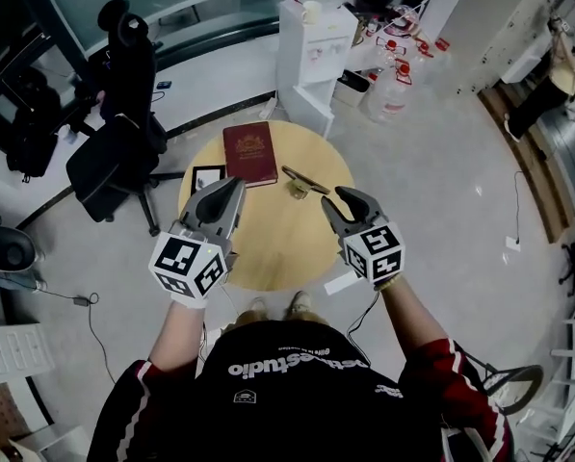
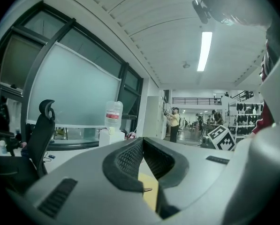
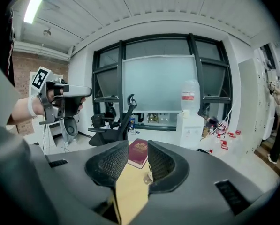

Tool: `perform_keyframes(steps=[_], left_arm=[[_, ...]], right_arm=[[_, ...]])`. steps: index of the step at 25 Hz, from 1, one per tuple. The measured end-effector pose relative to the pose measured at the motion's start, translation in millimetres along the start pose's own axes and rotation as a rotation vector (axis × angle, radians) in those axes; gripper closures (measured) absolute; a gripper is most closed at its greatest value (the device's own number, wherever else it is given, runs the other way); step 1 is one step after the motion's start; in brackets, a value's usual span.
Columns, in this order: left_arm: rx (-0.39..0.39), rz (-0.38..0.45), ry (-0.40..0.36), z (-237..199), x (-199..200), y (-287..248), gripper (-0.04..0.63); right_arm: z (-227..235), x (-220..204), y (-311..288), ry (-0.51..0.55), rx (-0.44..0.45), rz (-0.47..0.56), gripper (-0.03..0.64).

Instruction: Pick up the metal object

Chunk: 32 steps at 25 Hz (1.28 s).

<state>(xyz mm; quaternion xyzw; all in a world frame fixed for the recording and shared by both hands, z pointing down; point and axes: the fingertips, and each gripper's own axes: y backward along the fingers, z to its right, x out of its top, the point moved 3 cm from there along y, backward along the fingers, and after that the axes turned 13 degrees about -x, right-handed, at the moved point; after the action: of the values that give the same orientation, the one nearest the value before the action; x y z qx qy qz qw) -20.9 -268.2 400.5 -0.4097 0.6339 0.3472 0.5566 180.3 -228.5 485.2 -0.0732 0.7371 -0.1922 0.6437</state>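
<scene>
Evidently the approach step is in hand, and nothing has been gripped yet. The right tool (image 1: 345, 203) is held with its jaws apart and empty above the near part of the round pale wooden surface (image 1: 268, 248). The small shiny metal object (image 1: 298, 190) is seen lying flat on that surface, ahead of and below this tool's tips. In the right gripper view it is lined up close to the inner face of the right-hand jaw rather than mid-gap. The dark red hardback book (image 1: 249, 152) lies further ahead of the tool, beyond the object and apart from it.

The left tool (image 1: 231, 192) is held level beside the right one, with its tips brought together on nothing. It is judged to play no part for now.

For the next move, the right tool would need to be lowered and eased forward. It should be shifted slightly so the object is centred between the jaws, with the tips brought almost to the surface, because the piece is low and small. Only then should the jaws be closed.
</scene>
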Motion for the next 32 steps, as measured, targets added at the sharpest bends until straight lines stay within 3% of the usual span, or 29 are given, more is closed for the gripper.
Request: perform_keyframes(steps=[16, 32], left_arm=[[0.097, -0.013, -0.004, 10.4, -18.7, -16.4, 0.578], [0.201, -0.013, 0.018, 11.2, -51.0, -36.2, 0.578]], right_arm=[[6.5, -83.5, -80.5, 0.127, 0.153, -0.120, 0.477], [14.5, -165.6, -153.2, 0.210, 0.212, -0.219, 0.477]])
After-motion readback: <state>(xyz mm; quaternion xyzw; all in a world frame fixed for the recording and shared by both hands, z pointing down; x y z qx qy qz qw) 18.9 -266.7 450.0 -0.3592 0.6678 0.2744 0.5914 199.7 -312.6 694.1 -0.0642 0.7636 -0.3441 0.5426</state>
